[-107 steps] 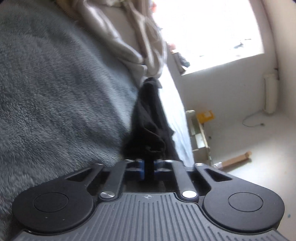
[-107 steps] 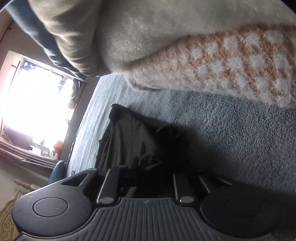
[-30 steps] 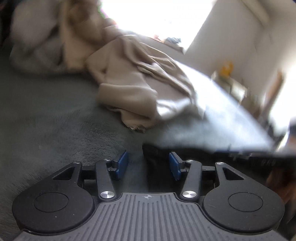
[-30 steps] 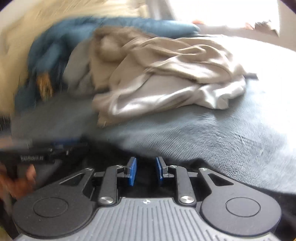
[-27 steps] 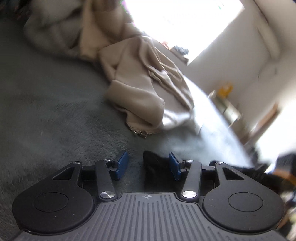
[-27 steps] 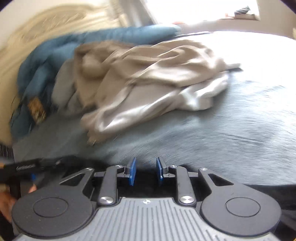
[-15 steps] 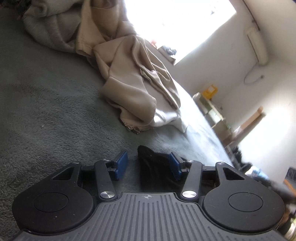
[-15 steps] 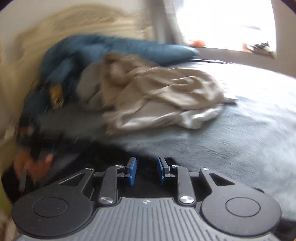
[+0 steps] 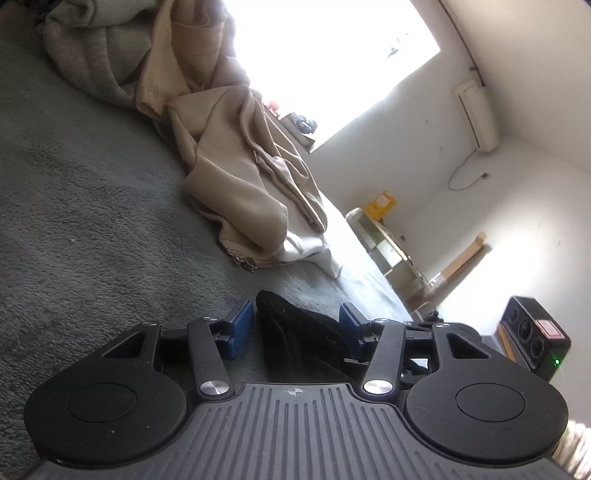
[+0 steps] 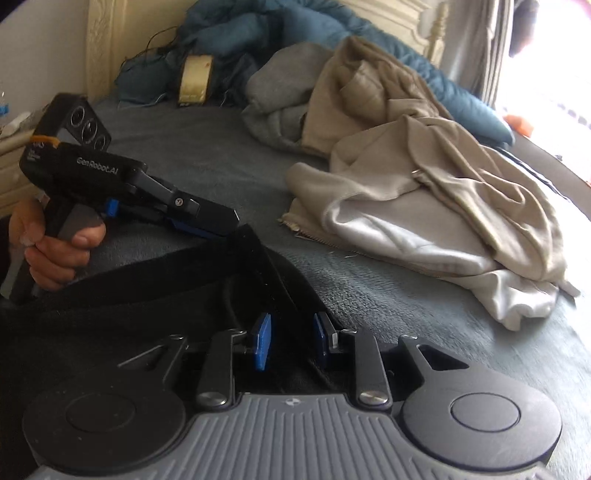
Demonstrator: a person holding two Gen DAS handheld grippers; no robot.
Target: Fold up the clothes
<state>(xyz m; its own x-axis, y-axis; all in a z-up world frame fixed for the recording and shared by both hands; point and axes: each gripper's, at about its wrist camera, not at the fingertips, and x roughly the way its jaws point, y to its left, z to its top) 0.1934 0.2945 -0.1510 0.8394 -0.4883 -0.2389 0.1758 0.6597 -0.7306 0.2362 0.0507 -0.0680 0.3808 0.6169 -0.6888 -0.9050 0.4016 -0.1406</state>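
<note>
A black garment [image 10: 147, 288] lies on the grey bed cover [image 10: 406, 295], one edge raised between my two grippers. My right gripper [image 10: 291, 339] is shut on a band of it near the bottom of the right wrist view. My left gripper [image 10: 221, 227], held by a hand [image 10: 55, 254], has its tip at the garment's raised edge. In the left wrist view a fold of the black garment [image 9: 295, 350] stands between the blue pads [image 9: 240, 328] of the left gripper [image 9: 295, 326], leaning on the right pad. The pads stand wide apart and do not squeeze it.
A crumpled beige garment [image 10: 424, 177] with a zip lies just beyond the black one. Behind it are a grey sweater [image 10: 277, 99], a blue duvet [image 10: 295, 33] and a roll of tape [image 10: 194, 79] by the headboard. In the left wrist view the bed edge [image 9: 369, 266] drops off at the right.
The left jaws, shut on the black garment at first, now stand apart around it. The right wrist view has swung and steadied, and the left gripper and hand show sharply at its left.
</note>
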